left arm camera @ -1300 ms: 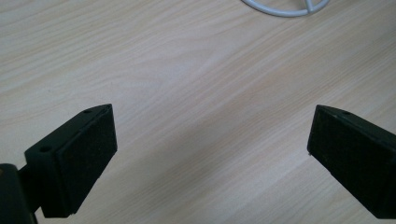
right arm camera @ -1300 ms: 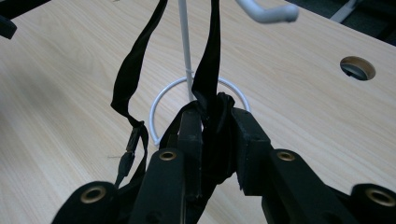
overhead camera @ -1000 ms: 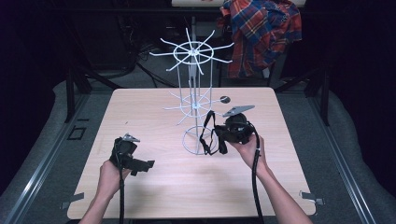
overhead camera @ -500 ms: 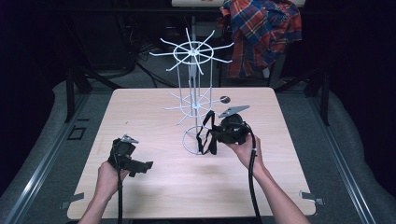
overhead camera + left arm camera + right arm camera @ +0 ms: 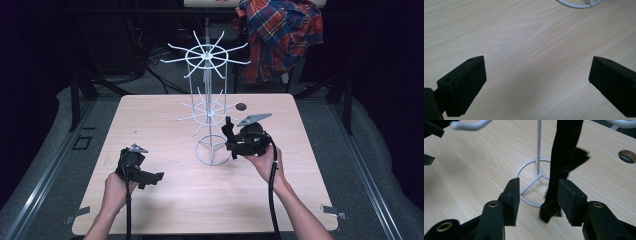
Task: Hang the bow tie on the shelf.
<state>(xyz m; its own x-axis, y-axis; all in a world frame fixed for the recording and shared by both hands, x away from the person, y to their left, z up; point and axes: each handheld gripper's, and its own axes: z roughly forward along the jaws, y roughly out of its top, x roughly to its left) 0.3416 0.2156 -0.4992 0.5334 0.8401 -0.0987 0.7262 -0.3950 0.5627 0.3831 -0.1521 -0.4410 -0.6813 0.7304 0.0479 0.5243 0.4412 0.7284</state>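
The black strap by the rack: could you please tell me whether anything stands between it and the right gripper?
Nothing visible does. The black strap hangs beside the wire rack, already between the jaws of the right gripper, which have just been opening; it sits nearer the right-hand pad.

Bare forearms, no sleeves. Left gripper (image 5: 151,178) and right gripper (image 5: 229,135): black bodies, black foam-faced pads (image 5: 570,200), brass-ringed screw holes, grey triangular top plates, trailing black cables.

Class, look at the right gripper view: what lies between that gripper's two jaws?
In the right gripper view, a black strap hangs down between the jaws of the right gripper, which have just been opening. Behind it stands the white wire rack.
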